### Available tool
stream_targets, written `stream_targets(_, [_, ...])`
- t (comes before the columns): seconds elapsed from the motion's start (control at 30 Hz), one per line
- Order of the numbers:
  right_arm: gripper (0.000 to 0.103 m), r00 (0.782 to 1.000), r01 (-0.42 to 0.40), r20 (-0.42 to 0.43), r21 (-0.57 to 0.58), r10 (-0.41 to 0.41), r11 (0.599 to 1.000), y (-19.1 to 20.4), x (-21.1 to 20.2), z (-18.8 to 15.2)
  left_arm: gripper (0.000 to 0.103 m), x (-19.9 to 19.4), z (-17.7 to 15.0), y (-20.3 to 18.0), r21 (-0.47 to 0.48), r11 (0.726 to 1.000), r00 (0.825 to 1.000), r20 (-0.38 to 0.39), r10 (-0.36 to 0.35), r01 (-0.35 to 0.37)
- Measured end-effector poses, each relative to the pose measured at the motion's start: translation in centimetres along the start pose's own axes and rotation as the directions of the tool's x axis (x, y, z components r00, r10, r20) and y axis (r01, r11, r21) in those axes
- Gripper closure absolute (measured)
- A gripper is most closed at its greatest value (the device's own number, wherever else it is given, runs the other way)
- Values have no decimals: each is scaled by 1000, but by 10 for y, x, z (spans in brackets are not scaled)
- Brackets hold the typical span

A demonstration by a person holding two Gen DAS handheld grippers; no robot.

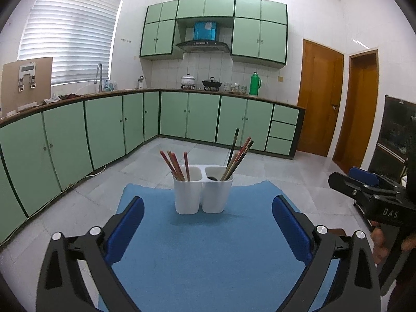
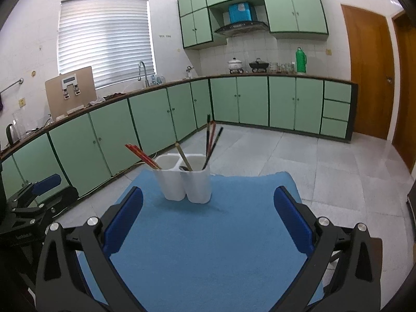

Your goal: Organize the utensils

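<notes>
While both claws hang wide and empty, the left claw faces the white plastic two-cup holder on the blue-cloth tabletop. Red chopsticks lean in its left cup, darker chopsticks in its right: light, stiff, likely slick, best pinched near the tops. "DAS" is printed on the right claw.

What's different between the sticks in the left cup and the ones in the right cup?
The left chopsticks are all reddish and lean left; the right chopsticks mix dark and reddish ones and lean right. The right bunch rises higher, with one dark stick tallest. The right compartment also holds something dark at its rim that the left lacks. Both bunches stand loose in the same white holder.
</notes>
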State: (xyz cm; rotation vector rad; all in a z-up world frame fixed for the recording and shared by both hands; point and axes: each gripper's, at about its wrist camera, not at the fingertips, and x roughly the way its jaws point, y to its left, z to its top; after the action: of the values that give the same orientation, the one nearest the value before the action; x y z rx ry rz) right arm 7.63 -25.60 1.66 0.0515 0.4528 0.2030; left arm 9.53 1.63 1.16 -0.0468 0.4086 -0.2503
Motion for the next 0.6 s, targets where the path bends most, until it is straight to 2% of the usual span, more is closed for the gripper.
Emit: stream_targets(0.6, [5,994,-54,90,-72,61,996,27,-56,11,6,-49,6,-14,29,1000,996,86,0,-3])
